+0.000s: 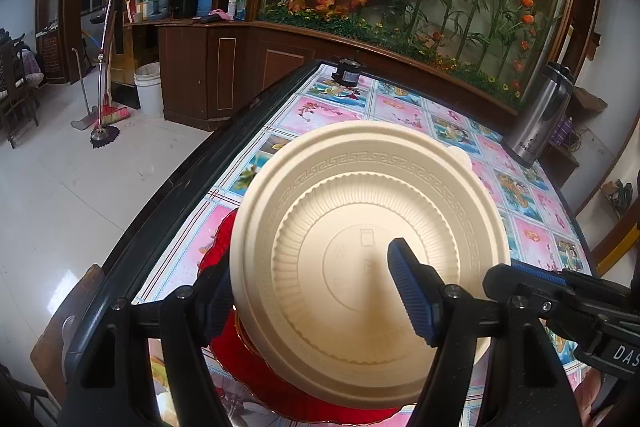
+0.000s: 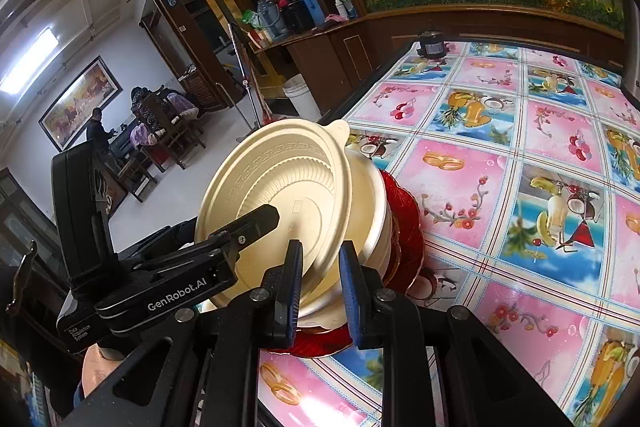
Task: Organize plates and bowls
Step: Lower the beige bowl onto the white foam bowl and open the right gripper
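Note:
A cream bowl (image 1: pixel 360 227) (image 2: pixel 280 179) is tilted with its ribbed underside toward me, lying over more cream bowls (image 2: pixel 378 195) on a stack of red plates (image 1: pixel 256 371) (image 2: pixel 404 227). My left gripper (image 1: pixel 308 259) straddles the bowl. One finger (image 2: pixel 256 221) lies on its base and the other sits behind its left rim. My right gripper (image 2: pixel 320 249) is shut on the bowl's near rim. Its fingers (image 1: pixel 532 277) come in from the right in the left wrist view.
A floral plastic cloth (image 2: pixel 520 167) covers the table, whose dark edge (image 1: pixel 160 219) runs along the left. A steel thermos (image 1: pixel 540 115) stands far right, a small dark device (image 1: pixel 346 75) at the far edge. On the floor beyond are a white bucket (image 1: pixel 148 87) and mops. People (image 2: pixel 156 111) sit in the far room.

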`<state>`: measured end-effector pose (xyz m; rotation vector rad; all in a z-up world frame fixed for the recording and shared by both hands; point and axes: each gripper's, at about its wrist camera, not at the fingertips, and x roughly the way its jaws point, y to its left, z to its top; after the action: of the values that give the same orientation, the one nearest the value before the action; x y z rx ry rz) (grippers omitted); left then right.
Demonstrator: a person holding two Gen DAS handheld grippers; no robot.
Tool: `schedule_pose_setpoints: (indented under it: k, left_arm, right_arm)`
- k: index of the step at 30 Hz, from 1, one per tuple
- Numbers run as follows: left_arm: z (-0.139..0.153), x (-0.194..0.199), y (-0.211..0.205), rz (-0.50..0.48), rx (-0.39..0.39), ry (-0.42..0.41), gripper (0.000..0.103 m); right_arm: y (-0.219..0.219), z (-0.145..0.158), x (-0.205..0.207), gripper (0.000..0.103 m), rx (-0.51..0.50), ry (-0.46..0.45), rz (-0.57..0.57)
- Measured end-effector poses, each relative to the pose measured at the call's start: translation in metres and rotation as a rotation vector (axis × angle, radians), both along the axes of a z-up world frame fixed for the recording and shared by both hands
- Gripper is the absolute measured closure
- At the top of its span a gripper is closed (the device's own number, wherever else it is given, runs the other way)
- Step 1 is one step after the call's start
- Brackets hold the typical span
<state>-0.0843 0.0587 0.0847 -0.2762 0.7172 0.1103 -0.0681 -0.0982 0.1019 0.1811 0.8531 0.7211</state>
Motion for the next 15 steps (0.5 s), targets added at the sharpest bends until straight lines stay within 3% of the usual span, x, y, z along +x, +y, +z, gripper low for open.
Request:
schedule_pose_setpoints:
  k: [15]
  left_arm:
    - [-0.0009, -0.0022, 0.0010, -0.008, 0.010, 0.000, 0.027]
  right_arm:
    - [-0.0041, -0.0007, 0.0023, 0.080, 0.005, 0.002, -0.014]
